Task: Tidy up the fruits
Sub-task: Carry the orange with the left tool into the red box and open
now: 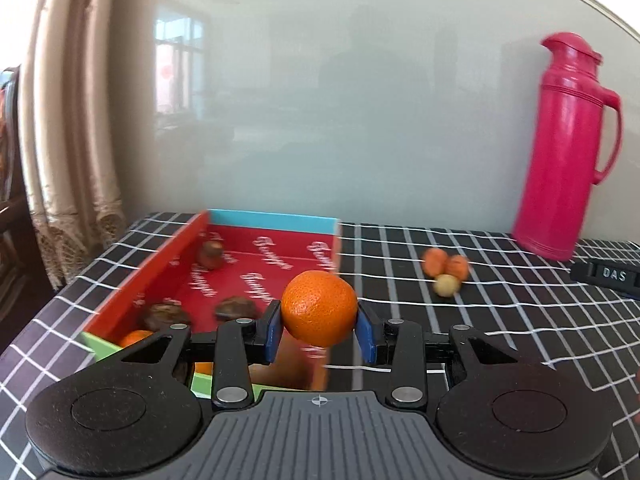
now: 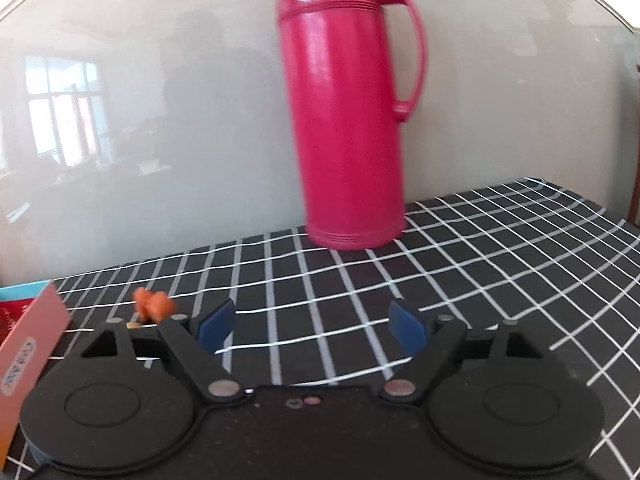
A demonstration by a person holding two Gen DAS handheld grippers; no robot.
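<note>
Left gripper (image 1: 319,330) clamped on mandarin (image 1: 319,308), frame centre — above red box (image 1: 256,264) right edge. Right gripper (image 2: 311,326) jaws apart, nothing between.

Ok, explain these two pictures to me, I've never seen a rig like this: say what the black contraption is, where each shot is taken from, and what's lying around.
No robot here: a person holds a two-finger clamp in each hand, each with a camera looking along its fingers. The left gripper, seen from the left camera, is shut on an orange by the red box, which holds brown fruits and more oranges. The right gripper, seen from the right camera, is open and holds nothing. Both views show the checked cloth, a pink flask and small loose fruits.
</note>
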